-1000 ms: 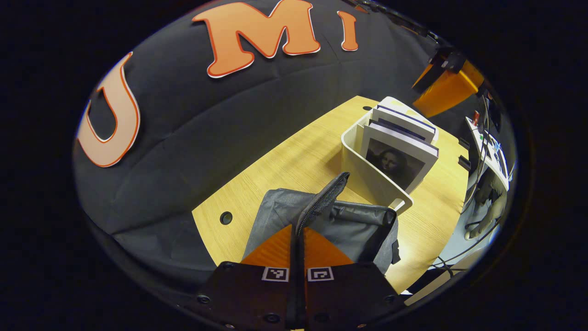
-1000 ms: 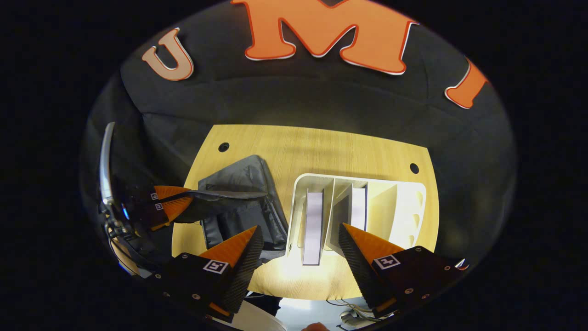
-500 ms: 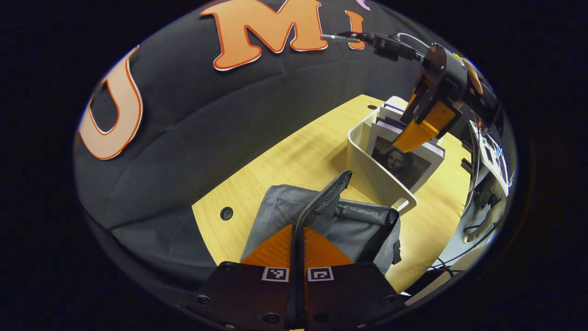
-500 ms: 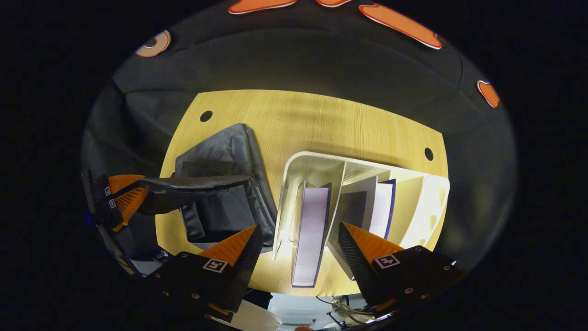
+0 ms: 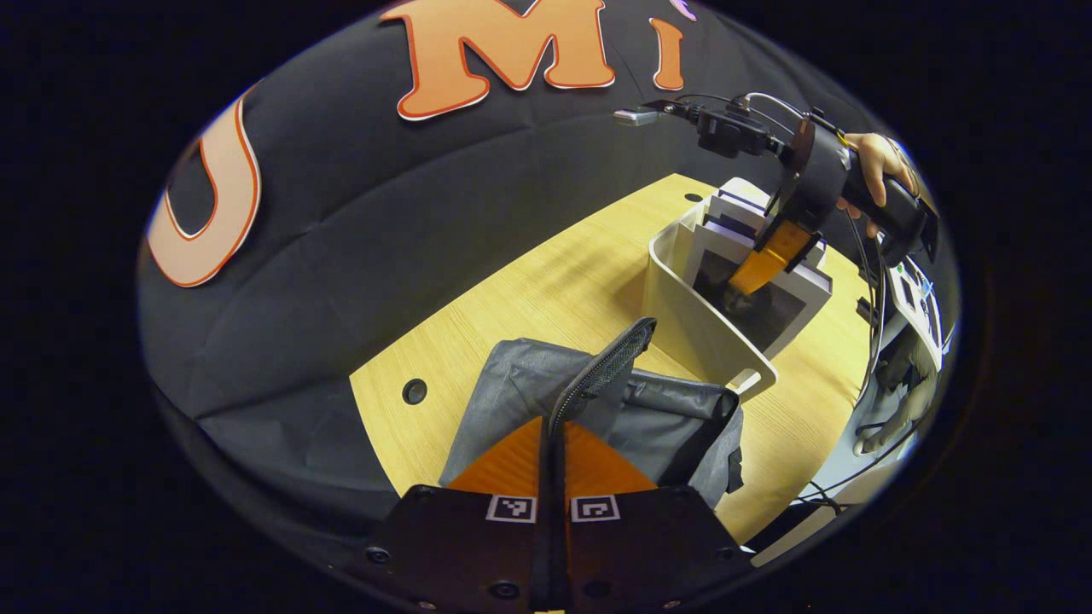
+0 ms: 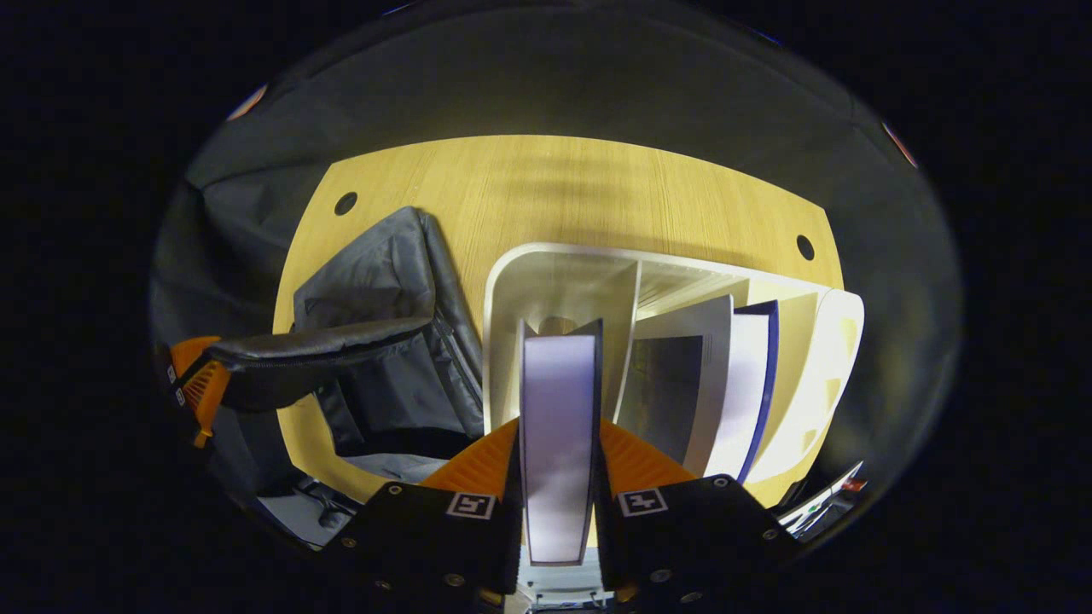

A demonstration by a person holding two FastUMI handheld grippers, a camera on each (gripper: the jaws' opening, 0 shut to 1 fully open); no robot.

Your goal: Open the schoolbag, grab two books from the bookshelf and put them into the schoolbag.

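Note:
The grey schoolbag (image 5: pixel 674 418) lies open on the wooden table (image 5: pixel 546 290). My left gripper (image 5: pixel 553 426) is shut on the bag's zippered flap (image 5: pixel 607 368) and holds it up. In the right gripper view the left gripper (image 6: pixel 192 388) holds the flap (image 6: pixel 324 345) above the schoolbag (image 6: pixel 388 384). A white bookshelf (image 6: pixel 563 273) stands to the bag's right with books upright in it. My right gripper (image 6: pixel 559 435) is shut on the leftmost book (image 6: pixel 559 375), one finger on each cover. A second book (image 6: pixel 738 384) leans in the adjoining slot. The left gripper view has the right gripper (image 5: pixel 768 251) down in the bookshelf (image 5: pixel 695 320).
A hand (image 5: pixel 879 162) holds the right gripper, cables trailing from it. Beyond the table's right edge are cables and equipment (image 5: pixel 913 290). Round holes (image 6: pixel 345 203) (image 6: pixel 805 247) sit near the table's far corners. Bare wood lies behind the bag and shelf.
My right gripper came down over the bookshelf and went from wide open to shut on the leftmost book. My left gripper kept the flap raised, hardly moving.

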